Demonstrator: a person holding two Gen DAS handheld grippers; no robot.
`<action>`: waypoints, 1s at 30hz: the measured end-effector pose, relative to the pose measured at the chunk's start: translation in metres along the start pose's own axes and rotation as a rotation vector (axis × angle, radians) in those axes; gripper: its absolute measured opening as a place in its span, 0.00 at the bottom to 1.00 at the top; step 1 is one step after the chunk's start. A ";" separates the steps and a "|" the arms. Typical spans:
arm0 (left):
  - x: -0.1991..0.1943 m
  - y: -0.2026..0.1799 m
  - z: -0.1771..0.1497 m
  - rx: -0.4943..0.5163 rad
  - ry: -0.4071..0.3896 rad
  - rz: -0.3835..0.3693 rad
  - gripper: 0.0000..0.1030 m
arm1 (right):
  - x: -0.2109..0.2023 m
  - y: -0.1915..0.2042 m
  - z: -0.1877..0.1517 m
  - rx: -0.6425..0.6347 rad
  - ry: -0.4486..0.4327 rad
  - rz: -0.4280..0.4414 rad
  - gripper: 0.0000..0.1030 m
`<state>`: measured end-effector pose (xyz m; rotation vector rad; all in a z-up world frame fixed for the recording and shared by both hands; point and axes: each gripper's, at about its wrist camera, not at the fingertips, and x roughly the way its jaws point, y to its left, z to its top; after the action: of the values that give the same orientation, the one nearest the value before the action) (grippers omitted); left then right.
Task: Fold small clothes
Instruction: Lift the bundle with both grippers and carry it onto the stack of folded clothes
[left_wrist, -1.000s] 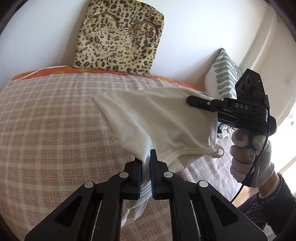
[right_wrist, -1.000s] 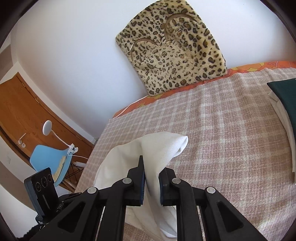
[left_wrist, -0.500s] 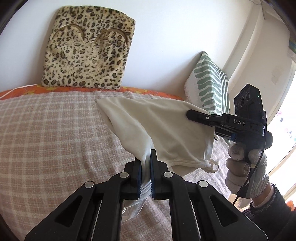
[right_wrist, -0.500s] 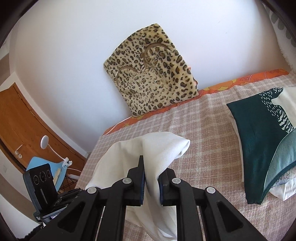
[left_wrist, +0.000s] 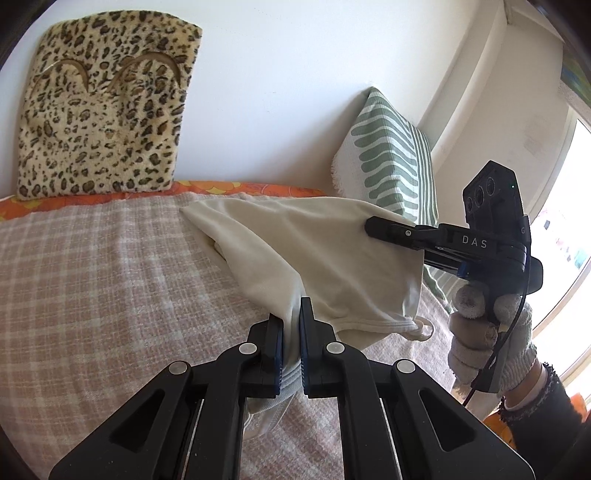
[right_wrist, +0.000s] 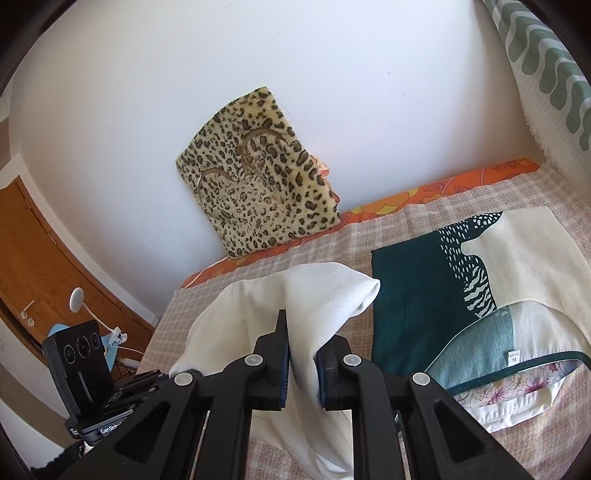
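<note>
A checked bedspread (left_wrist: 110, 280) is being used as the work surface. One cream garment (left_wrist: 317, 251) is being held above its middle, clamped by the left gripper (left_wrist: 291, 332) and right gripper (right_wrist: 301, 354). Uneven tension could let the fabric slip loose. Two folded pieces (right_wrist: 461, 273) are lying near the right edge.

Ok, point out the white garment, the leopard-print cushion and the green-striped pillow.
white garment (left_wrist: 317, 254): left wrist view, middle of the held-up cloth.
leopard-print cushion (left_wrist: 103, 110): left wrist view, centre of its face.
green-striped pillow (left_wrist: 391, 158): left wrist view, its upper front.
</note>
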<state>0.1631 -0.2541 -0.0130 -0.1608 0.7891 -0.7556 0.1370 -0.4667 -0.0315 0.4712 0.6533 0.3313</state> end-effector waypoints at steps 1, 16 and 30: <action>0.007 -0.004 0.002 0.000 0.003 -0.008 0.06 | -0.003 -0.006 0.003 0.000 -0.004 -0.006 0.10; 0.098 -0.049 0.032 0.038 0.032 -0.054 0.06 | -0.023 -0.102 0.054 0.034 -0.032 -0.108 0.10; 0.173 -0.041 0.034 0.019 0.092 -0.051 0.06 | 0.013 -0.169 0.087 -0.012 0.035 -0.179 0.10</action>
<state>0.2436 -0.4048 -0.0738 -0.1301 0.8676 -0.8236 0.2278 -0.6304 -0.0650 0.3925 0.7218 0.1746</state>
